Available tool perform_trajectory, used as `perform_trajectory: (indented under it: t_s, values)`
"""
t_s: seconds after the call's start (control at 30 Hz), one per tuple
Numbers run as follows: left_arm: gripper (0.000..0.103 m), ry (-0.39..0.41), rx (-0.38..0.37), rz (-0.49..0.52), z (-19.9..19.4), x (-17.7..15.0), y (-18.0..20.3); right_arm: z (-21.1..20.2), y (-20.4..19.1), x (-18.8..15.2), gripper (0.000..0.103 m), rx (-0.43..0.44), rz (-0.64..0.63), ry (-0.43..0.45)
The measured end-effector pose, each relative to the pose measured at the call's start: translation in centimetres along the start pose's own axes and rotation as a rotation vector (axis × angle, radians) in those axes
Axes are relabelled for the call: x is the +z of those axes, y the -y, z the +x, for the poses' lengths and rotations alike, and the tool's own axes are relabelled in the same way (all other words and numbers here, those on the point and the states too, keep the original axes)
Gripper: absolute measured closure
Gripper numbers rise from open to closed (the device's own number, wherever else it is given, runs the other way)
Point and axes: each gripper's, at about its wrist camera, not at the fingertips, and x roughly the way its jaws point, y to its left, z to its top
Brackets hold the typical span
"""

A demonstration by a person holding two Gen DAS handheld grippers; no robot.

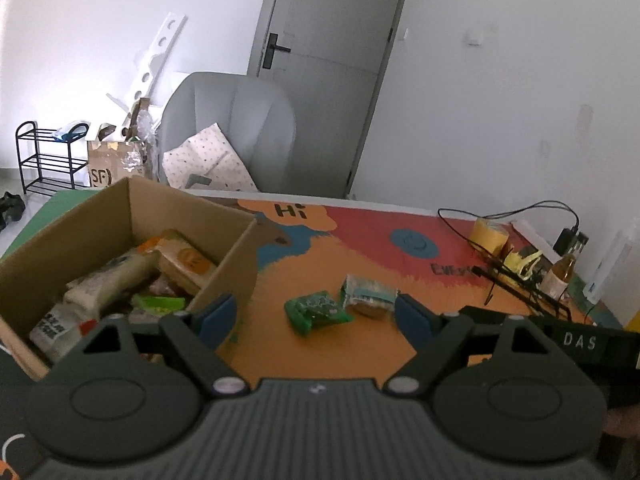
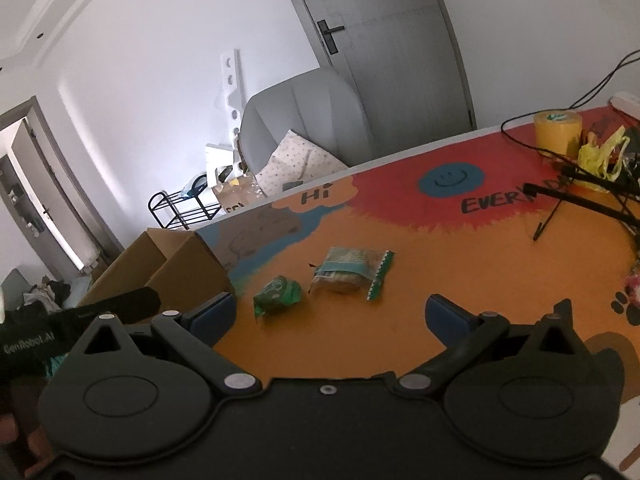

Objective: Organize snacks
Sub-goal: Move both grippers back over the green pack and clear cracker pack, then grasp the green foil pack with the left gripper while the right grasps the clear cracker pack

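Left tool [image 1: 316, 316]: we see its blue-padded jaws spread wide with nothing between the pads, above the orange part of the tabletop [image 1: 360, 344]
Right tool [image 2: 330, 316]: we see it wide apart too, empty, matte black plastic with round silver pivot pins
Green snack pack [image 1: 316, 308]: small crinkled glossy pouch, lying flat just beyond the left tool, touching or almost touching its neighbour on the right
Biscuit pack [image 1: 370, 296]: clear film wrap with a pale teal band and a green zigzag edge, a round tan biscuit inside; its print is too small for us to read
Cardboard box [image 1: 236, 264]: plain brown corrugated card, open top, on the left of the tabletop, already holding several pouches, cream, orange and green
Tabletop print: painted look in orange, red and blue; we read "Hi" in an orange cloud shape and "EVERY" beside a blue smiley
Yellow tape roll [image 1: 489, 235]: thick cylinder, far right, among black cables
Writing on gear: "DAS" on a black strap at the right in the left view, "GenRobot.AI" on one at the left in the right view
Paper bag [image 1: 105, 168]: brown, on the floor far left, marked "SF"
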Motion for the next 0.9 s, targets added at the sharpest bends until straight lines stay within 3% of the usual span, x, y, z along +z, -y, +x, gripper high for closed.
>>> perform_trajectory:
  t_s: [0.4, 0.9]
  values:
    - [0.033, -0.066, 0.020, 0.026, 5.0, -0.3, 1.4, 3.0, 3.0, 1.1, 0.000, 0.014, 0.085, -0.030]
    - [0.036, -0.136, 0.079, 0.040, 12.0, -0.8, 2.4, 6.9, 3.8, 2.2, 0.001, 0.020, 0.090, -0.067]
